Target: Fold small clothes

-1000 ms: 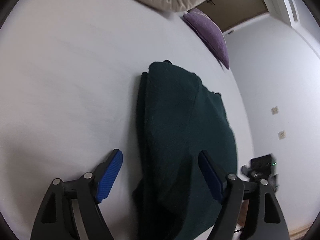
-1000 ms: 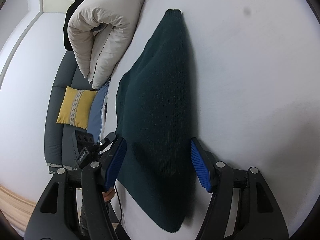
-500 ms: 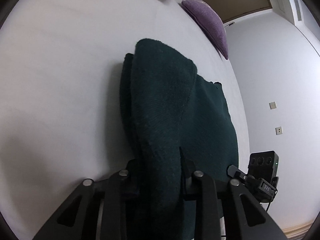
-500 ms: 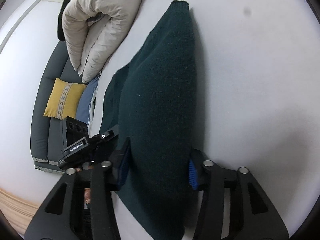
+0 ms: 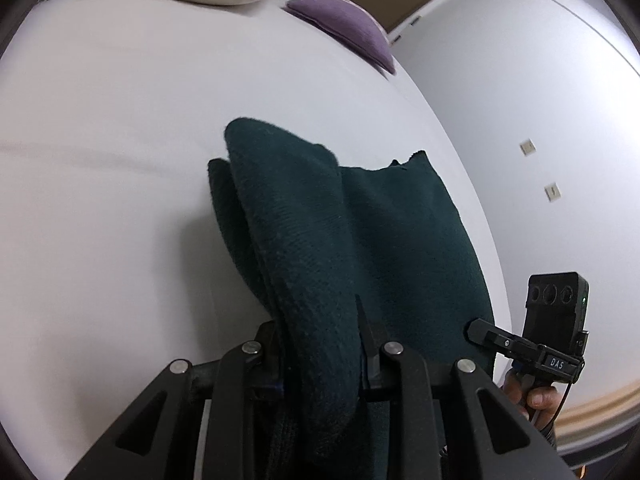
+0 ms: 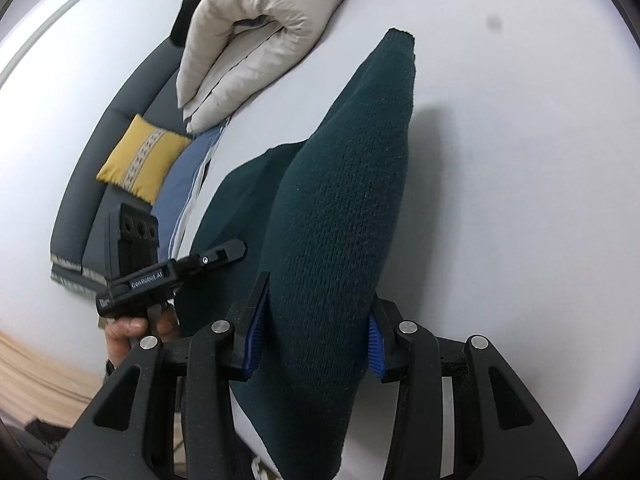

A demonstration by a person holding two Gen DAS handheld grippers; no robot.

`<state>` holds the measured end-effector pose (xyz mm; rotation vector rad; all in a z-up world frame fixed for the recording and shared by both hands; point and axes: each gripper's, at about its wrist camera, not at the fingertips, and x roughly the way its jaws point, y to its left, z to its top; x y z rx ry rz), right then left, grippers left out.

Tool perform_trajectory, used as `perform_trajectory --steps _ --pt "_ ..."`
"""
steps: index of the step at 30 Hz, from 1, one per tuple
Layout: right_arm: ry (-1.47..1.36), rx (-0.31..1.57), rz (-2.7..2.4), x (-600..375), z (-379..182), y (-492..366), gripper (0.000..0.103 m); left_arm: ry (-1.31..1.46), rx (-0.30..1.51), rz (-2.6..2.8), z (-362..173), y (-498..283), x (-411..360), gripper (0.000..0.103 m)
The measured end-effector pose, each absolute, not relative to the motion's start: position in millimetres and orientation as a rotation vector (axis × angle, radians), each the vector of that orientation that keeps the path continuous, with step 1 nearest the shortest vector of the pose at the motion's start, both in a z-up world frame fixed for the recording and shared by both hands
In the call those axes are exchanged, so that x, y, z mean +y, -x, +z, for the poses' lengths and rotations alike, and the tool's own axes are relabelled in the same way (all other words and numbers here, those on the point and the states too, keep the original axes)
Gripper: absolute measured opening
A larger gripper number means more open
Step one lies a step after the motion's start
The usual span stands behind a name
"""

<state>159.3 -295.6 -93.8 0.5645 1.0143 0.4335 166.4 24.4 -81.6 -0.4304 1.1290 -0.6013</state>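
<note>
Here, the dark green knitted garment (image 5: pixel 360 240) lies partly on the white bed sheet (image 5: pixel 120 160), with 2 of its edges raised off it. The left gripper (image 5: pixel 320 352) pinches a thick fold of the garment between its fingers, and the right gripper (image 6: pixel 316 332) clamps another fold, blue pads (image 6: pixel 256 328) pressed against the knit. Beyond the garment sit a folded cream duvet (image 6: pixel 256 40) and a purple cushion (image 5: pixel 344 20); how many layers each fold holds is probably hidden.
</note>
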Motion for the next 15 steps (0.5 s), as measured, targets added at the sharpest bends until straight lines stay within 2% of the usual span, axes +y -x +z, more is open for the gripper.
perform_trajectory --steps 5,9,12,15 --pt "-0.59 1.003 0.432 -303.5 -103.4 -92.8 0.039 0.383 1.128 -0.605 -86.9 -115.8 11.5 0.027" --pt "-0.605 1.022 0.396 -321.7 -135.4 -61.2 0.039 0.36 1.177 -0.55 -119.9 -106.0 7.5 0.028" --pt "-0.731 1.027 0.383 -341.4 -169.2 -45.0 0.04 0.432 1.199 -0.552 -137.6 -104.8 14.2 0.035" --pt "-0.762 0.972 0.382 -348.5 -172.1 -28.2 0.042 0.459 1.187 -0.546 -138.5 -100.8 17.1 0.038"
